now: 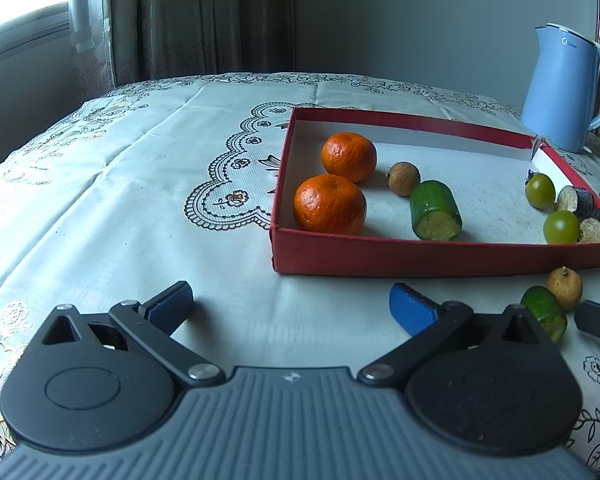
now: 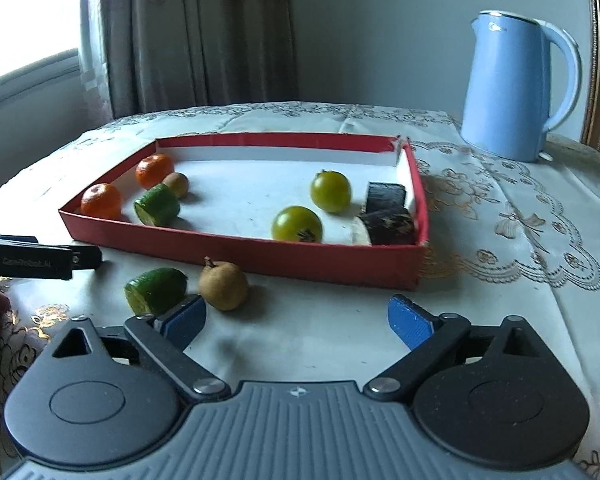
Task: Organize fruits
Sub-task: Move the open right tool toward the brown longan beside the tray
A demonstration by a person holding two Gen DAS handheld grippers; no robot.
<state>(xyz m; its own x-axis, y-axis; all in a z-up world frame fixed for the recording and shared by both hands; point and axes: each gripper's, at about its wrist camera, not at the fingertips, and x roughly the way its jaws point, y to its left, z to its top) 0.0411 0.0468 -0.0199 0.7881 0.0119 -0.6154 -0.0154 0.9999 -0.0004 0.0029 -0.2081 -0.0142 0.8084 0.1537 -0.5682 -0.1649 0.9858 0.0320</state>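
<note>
A red box [image 1: 420, 254] [image 2: 236, 248] lies on the table. It holds two oranges [image 1: 329, 204], a brown longan [image 1: 404, 179], a cucumber piece [image 1: 436, 210], two green tomatoes [image 2: 331, 191] and dark eggplant pieces [image 2: 388, 216]. In front of the box, on the cloth, lie a second cucumber piece [image 2: 156, 290] [image 1: 544, 312] and a second longan [image 2: 223, 285] [image 1: 564, 287]. My left gripper [image 1: 290, 306] is open and empty, in front of the box's left corner. My right gripper [image 2: 296, 316] is open and empty, its left finger just by the loose cucumber and longan.
A blue electric kettle [image 2: 512, 88] [image 1: 564, 88] stands at the back right. A patterned white tablecloth [image 1: 120, 200] covers the table. Curtains and a window are behind at the left. The left gripper's finger [image 2: 40, 262] shows at the left of the right wrist view.
</note>
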